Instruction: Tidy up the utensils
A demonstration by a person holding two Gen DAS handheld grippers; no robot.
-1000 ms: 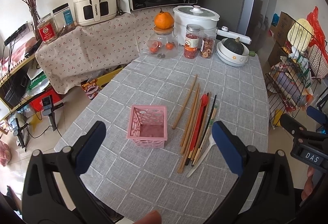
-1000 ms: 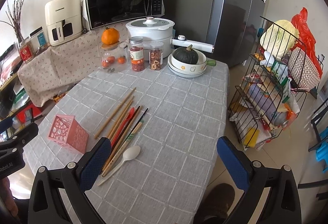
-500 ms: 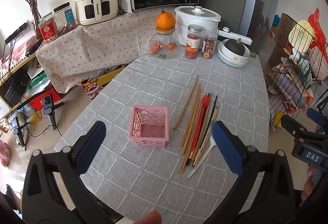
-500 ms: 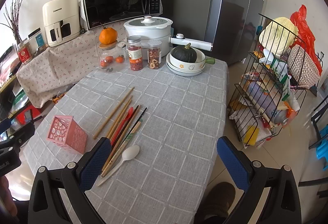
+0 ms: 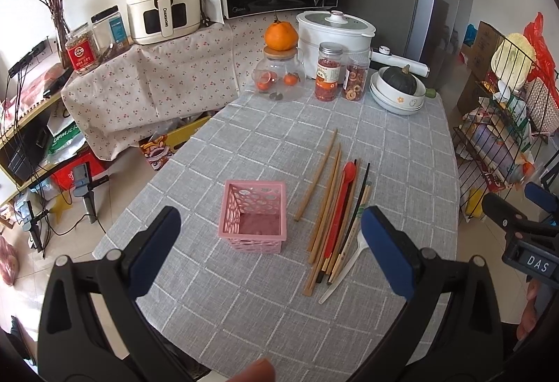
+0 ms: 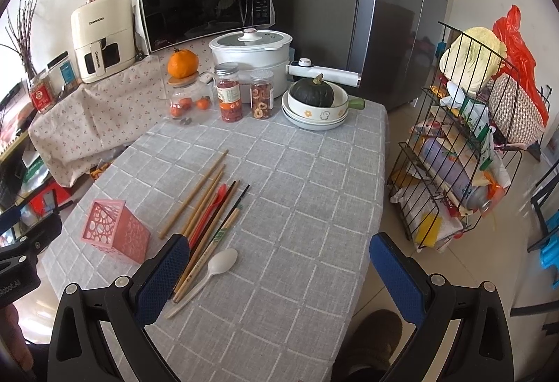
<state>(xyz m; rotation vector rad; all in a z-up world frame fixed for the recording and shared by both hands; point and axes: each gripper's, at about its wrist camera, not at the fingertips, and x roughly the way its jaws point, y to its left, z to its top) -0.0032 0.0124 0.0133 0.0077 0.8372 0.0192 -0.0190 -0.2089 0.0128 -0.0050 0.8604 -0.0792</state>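
Standing upright on the grey checked surface [image 5: 244,305], the pink basket [image 5: 254,216] has holes in its walls and nothing inside it. Just to its right lies a loose row of utensils: one red spoon [image 5: 340,203], one white plastic spoon [image 6: 206,275], and a bundle of chopsticks [image 5: 325,193], mostly wooden with at least one black; their exact number is hard to tell where they overlap. One wooden chopstick [image 5: 316,174] lies slightly apart from the rest, nearest the basket.

At the far end stand a glass jar [image 5: 277,78] with two small orange fruits inside and one large orange [image 5: 280,36] on its lid, and two clear jars: one [image 5: 328,71] filled with red bits, one [image 5: 356,78] with dried rings. Stacked bowls [image 5: 398,95] hold one dark green squash [image 5: 400,79]. A white pot [image 5: 335,32] with a lid sits behind them.

The left hand-held gripper [image 5: 269,242] hangs above the near edge with its fingers wide apart, holding nothing. The right hand-held gripper [image 6: 279,272] is likewise spread wide and empty, its left finger [image 6: 162,273] above the near ends of the chopsticks.
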